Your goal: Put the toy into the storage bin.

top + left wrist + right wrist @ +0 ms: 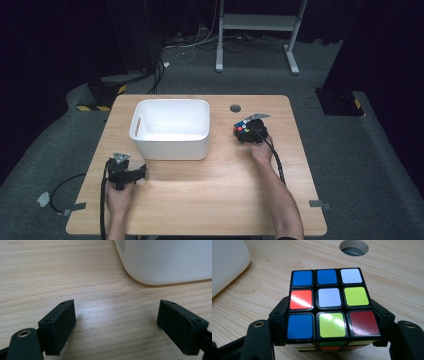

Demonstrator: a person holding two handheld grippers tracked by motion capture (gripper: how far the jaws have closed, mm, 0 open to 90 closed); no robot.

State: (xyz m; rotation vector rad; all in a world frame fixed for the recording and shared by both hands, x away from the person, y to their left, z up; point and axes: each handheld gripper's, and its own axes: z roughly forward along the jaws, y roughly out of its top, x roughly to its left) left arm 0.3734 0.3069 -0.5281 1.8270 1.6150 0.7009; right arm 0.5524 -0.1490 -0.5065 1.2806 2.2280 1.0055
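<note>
**A:** Where was the puzzle cube (241, 128)? From the high view it was a small dark block with a few coloured squares, toward the right edge of the table (210, 200), just below the round cable hole (235, 108) near the far edge.

**B:** The right gripper view made it plain. The cube sat between the two black jaws of the right gripper (329, 332), a pad against each side, so it was clamped. Its top face read blue, blue, white along the far row, then red, white and yellow-green, then blue, yellow-green and dark red nearest the camera. The high view gave none of that.

**A:** Was the cube resting on the wood or lifted?

**B:** I could not tell from either view.

**A:** And the left gripper (131, 172)?

**B:** In the high view it lay near the left edge, close to the near left corner of the white bin (170, 127). The left gripper view showed its jaws spread wide with bare wood between them, gripping nothing, and the bin's rounded corner beyond. The bin's inside showed from above.
</note>
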